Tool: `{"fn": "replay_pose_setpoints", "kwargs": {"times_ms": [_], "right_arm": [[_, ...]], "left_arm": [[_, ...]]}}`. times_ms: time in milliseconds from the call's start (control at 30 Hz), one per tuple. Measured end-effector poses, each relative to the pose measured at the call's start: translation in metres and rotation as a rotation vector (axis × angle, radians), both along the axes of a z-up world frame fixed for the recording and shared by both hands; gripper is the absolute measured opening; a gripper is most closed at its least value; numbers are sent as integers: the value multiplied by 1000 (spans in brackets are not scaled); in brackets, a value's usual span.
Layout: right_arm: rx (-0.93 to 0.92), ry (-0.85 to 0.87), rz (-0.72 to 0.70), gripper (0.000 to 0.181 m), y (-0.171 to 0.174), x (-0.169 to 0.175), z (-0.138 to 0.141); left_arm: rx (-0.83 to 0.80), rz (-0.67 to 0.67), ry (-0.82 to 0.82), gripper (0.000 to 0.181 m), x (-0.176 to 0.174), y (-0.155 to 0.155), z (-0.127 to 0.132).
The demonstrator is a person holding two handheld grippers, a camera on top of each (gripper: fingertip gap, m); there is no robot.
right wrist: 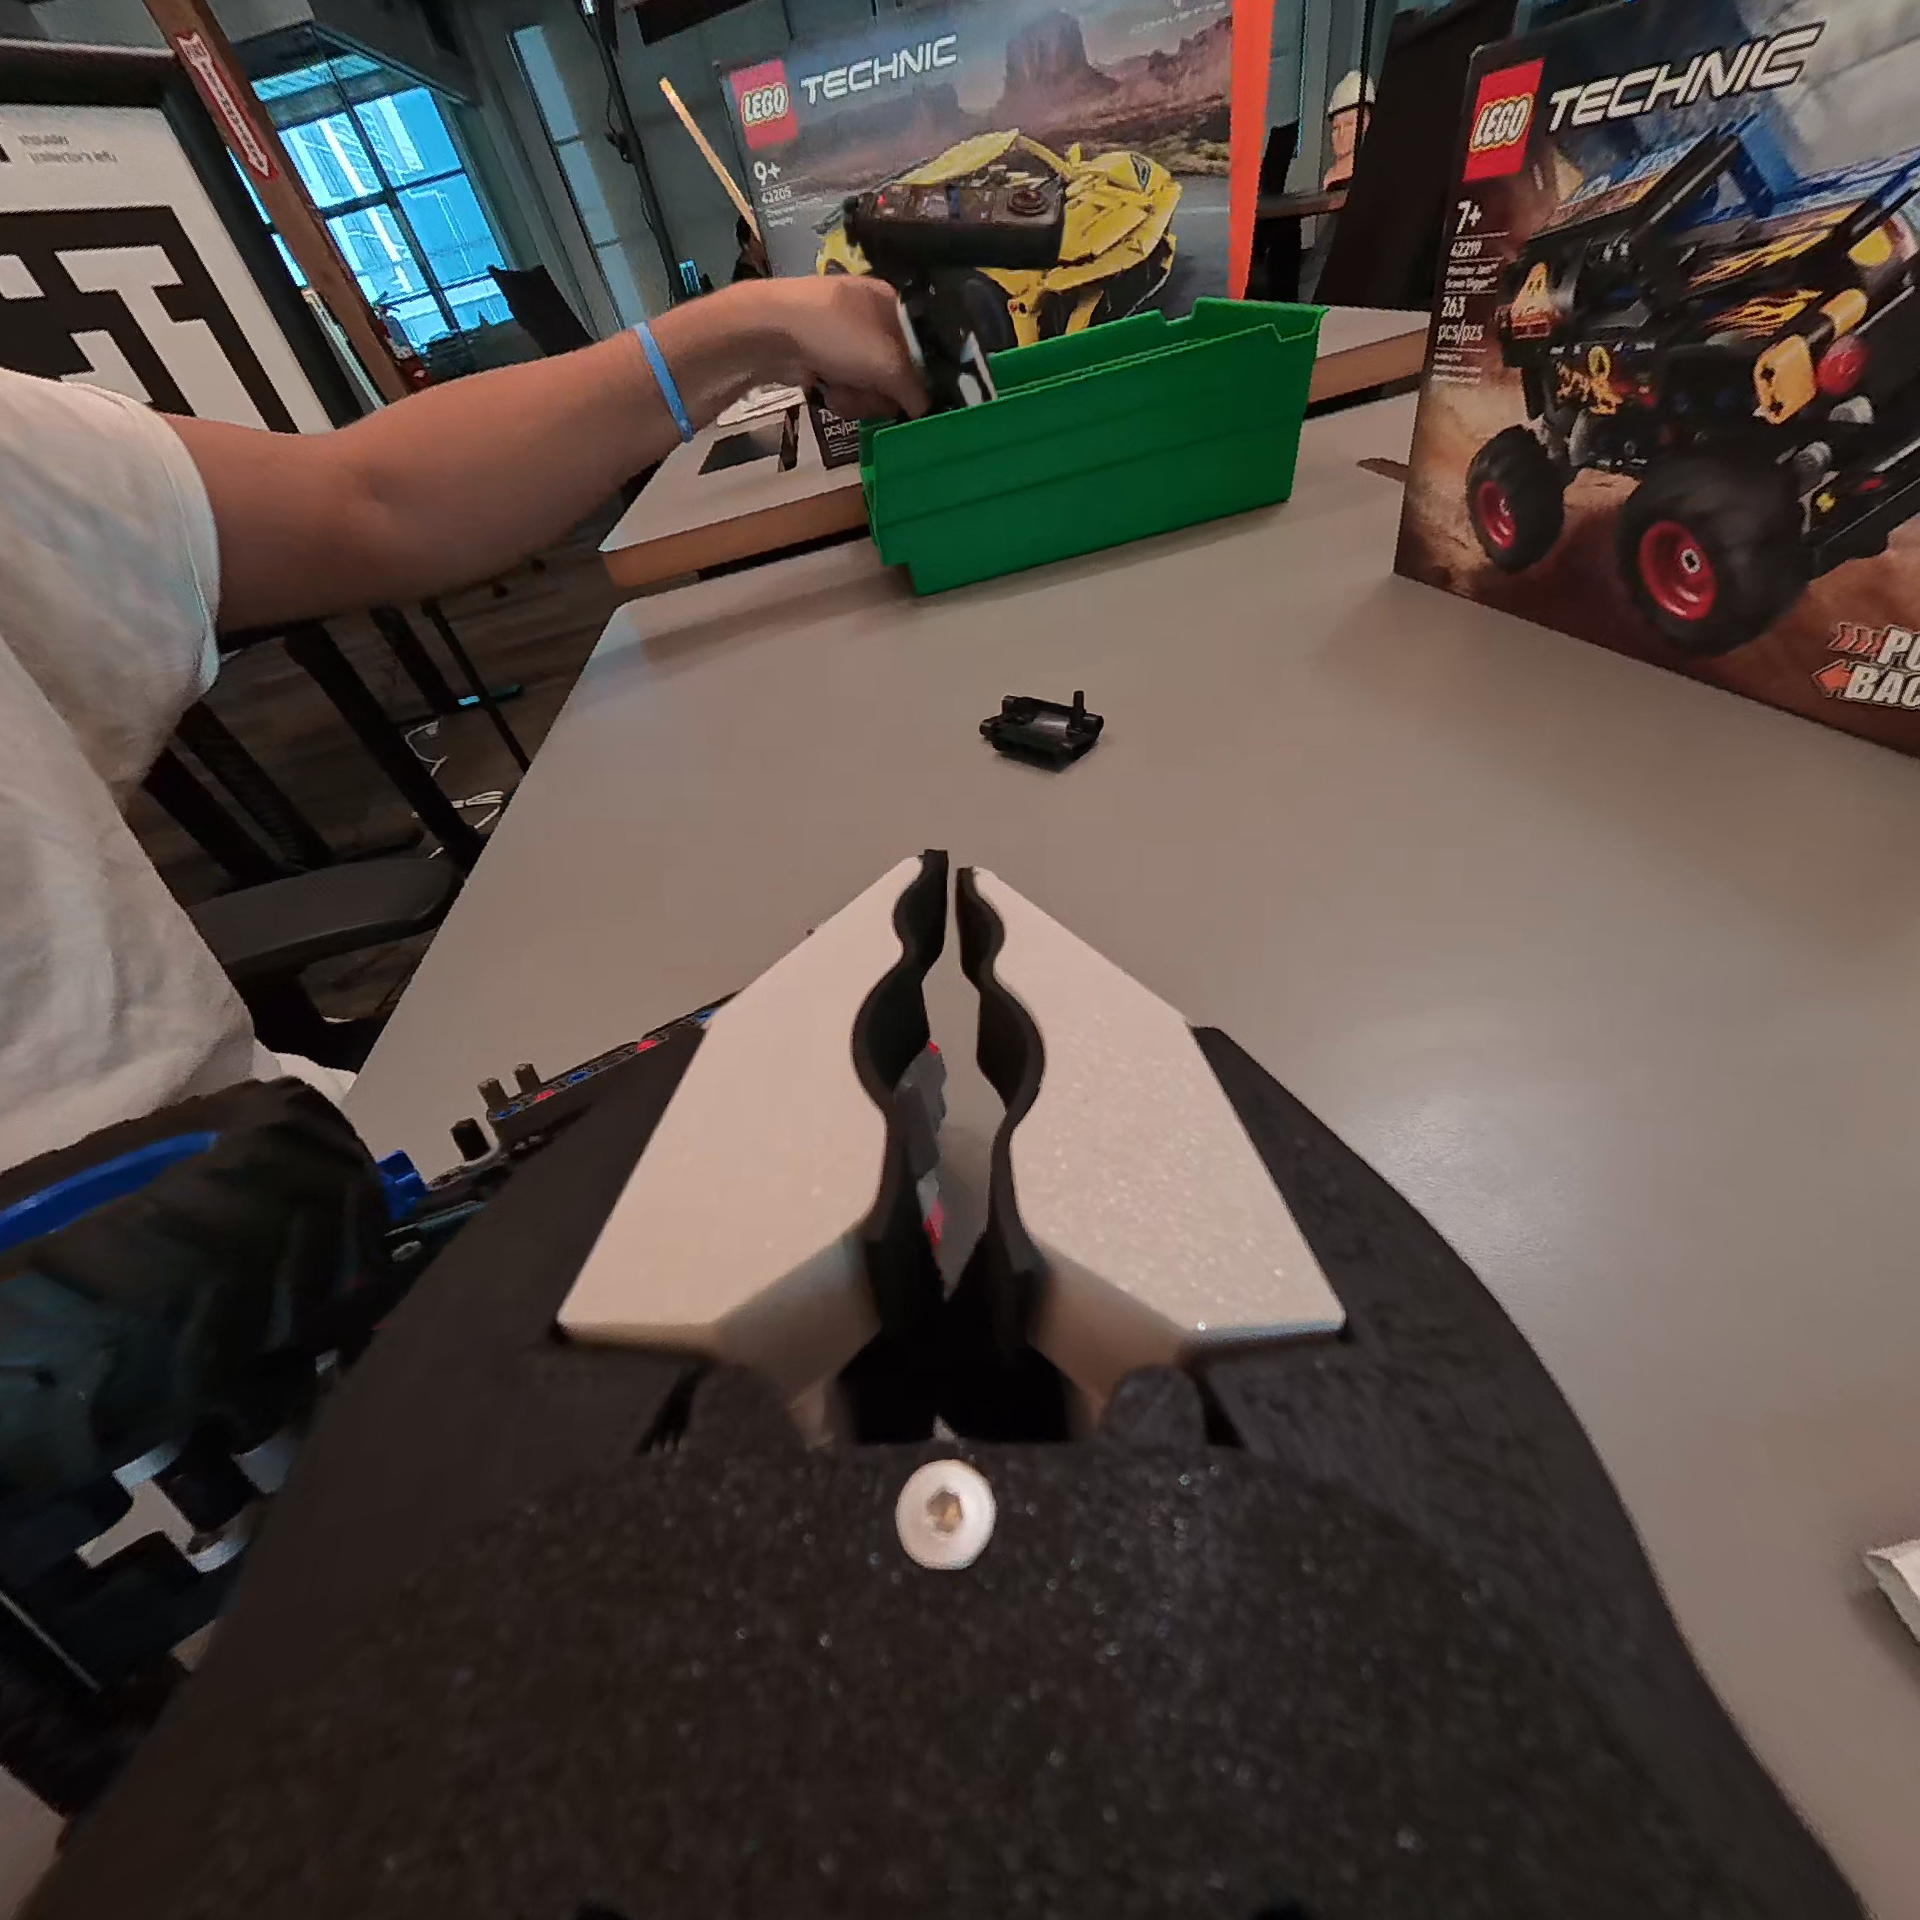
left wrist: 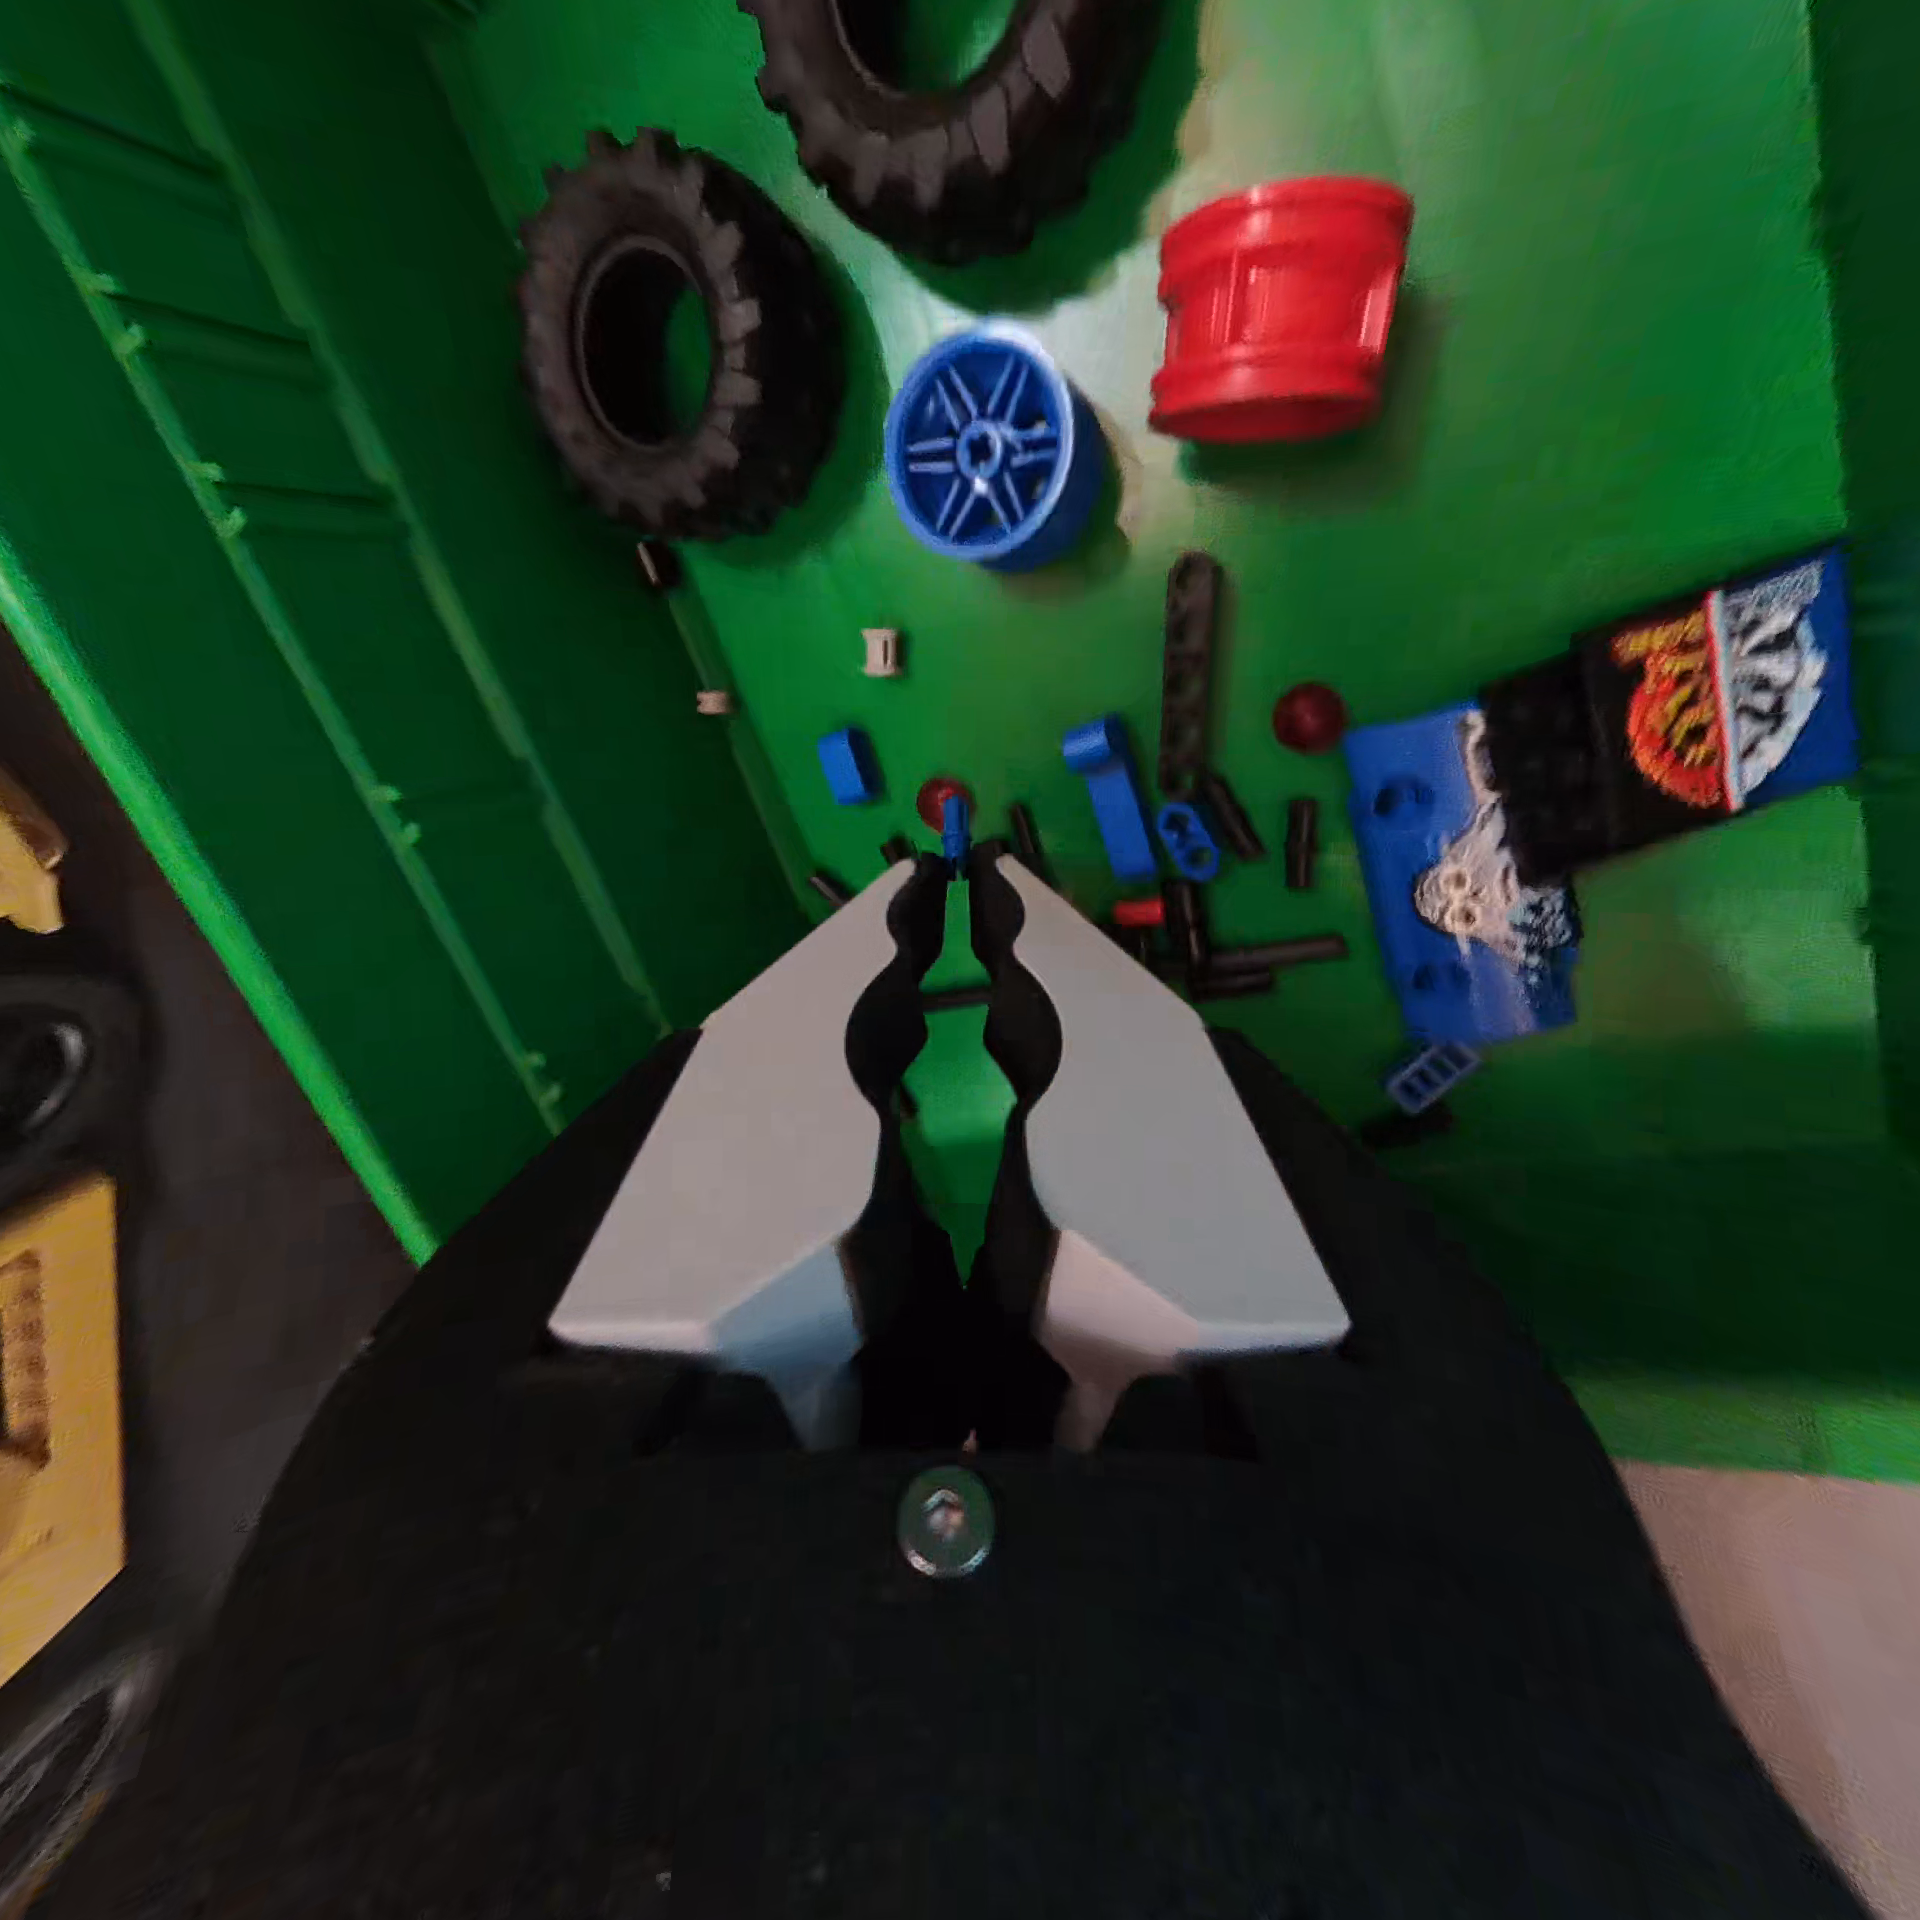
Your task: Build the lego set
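Observation:
In the left wrist view my left gripper (left wrist: 956, 868) is inside a green bin (left wrist: 312, 644), shut on a small blue pin (left wrist: 957, 826) pinched at the fingertips, just above loose parts on the bin floor. A dark red round piece (left wrist: 935, 800) lies right behind the pin. In the right wrist view my right gripper (right wrist: 951, 868) is over the grey table (right wrist: 1351, 935), shut on a grey and red piece (right wrist: 928, 1132) deep between the jaws. This piece seems to belong to a dark beam assembly (right wrist: 582, 1101) that reaches out to the left. The left gripper (right wrist: 951, 301) also shows far off, held by a hand in the green bin (right wrist: 1091, 468).
The bin holds two black tyres (left wrist: 675, 343), a blue wheel rim (left wrist: 987, 447), a red wheel rim (left wrist: 1278, 312), printed blue panels (left wrist: 1455, 883) and several black pins (left wrist: 1247, 951). On the table lie a small black assembly (right wrist: 1042, 727) and a toy set box (right wrist: 1683, 395) at the right. My right fingertips sit around 60 cm from my left ones.

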State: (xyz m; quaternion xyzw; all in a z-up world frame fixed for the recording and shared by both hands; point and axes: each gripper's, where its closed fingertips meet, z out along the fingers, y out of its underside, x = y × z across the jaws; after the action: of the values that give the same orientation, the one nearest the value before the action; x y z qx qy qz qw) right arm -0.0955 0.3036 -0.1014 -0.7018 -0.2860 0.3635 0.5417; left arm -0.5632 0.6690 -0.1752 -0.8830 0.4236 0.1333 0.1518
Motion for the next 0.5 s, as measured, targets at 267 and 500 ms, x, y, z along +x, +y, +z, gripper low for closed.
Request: {"fn": "replay_pose_setpoints", "kwargs": {"times_ms": [267, 500], "right_arm": [[19, 4, -16, 3, 0, 6, 6], [3, -26, -11, 3, 1, 6, -1]], "left_arm": [[6, 34, 0, 12, 2, 11, -13], [96, 65, 6, 34, 3, 11, 14]]}}
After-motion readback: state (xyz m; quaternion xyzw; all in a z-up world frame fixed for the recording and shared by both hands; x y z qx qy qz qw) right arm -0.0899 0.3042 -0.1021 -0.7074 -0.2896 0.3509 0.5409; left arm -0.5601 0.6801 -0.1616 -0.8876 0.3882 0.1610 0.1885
